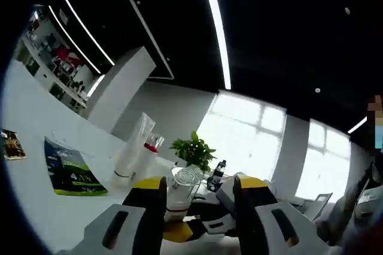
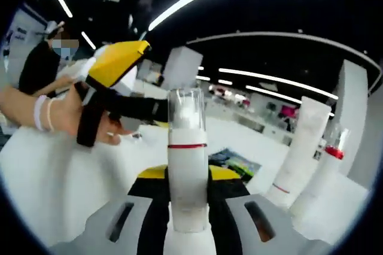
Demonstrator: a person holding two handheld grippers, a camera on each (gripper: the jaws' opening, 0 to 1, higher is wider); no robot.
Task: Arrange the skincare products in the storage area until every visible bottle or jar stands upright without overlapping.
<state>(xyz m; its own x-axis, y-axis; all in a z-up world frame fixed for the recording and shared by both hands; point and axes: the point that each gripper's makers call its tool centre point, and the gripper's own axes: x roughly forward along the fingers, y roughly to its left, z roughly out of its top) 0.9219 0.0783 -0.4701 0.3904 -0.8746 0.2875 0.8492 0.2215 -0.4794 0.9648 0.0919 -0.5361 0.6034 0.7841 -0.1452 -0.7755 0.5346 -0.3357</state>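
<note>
White pump bottle with clear cap and red band (image 2: pixel 187 165) pinched upright by right gripper (image 2: pixel 188 207) | left gripper (image 1: pixel 197 198) spread, empty | 2 white tubes (image 2: pixel 299 153) stood far right | placement seemingly left.

both views sit low over the white desk (image 1: pixel 36 147), tilted up toward the ceiling lights. the left gripper view faces the windows; the right gripper view looks very close along a clear-capped bottle (image 2: pixel 187 153). both share the white tube (image 1: pixel 133 147) (image 2: pixel 297 153).
</note>
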